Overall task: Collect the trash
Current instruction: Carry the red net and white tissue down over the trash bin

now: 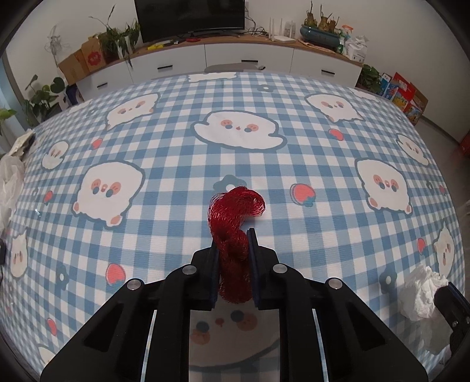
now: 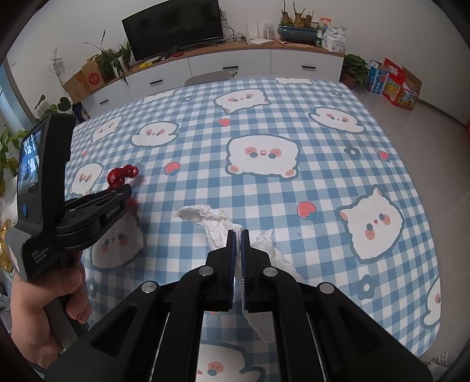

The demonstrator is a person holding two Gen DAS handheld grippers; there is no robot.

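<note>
A red mesh net (image 1: 238,202), twisted into a rope shape, lies on the blue checked tablecloth (image 1: 308,235). My left gripper (image 1: 233,235) is shut around its near half, and both pads touch the mesh. The net's curled end sticks out past the fingertips. The right wrist view has the same net (image 2: 120,174) at the left, in the left gripper (image 2: 127,189), which a hand (image 2: 44,293) holds. My right gripper (image 2: 238,232) is shut on a crumpled white tissue (image 2: 205,214) that spreads to both sides of the jaws. That tissue (image 1: 420,291) also shows at the lower right of the left wrist view.
A white plastic bag (image 1: 10,182) and crumpled paper (image 1: 23,144) lie at the table's left edge. Behind the table stands a white cabinet (image 1: 249,55) with a TV (image 1: 191,14) and plants. Coloured boxes (image 2: 393,85) stand on the floor at the right.
</note>
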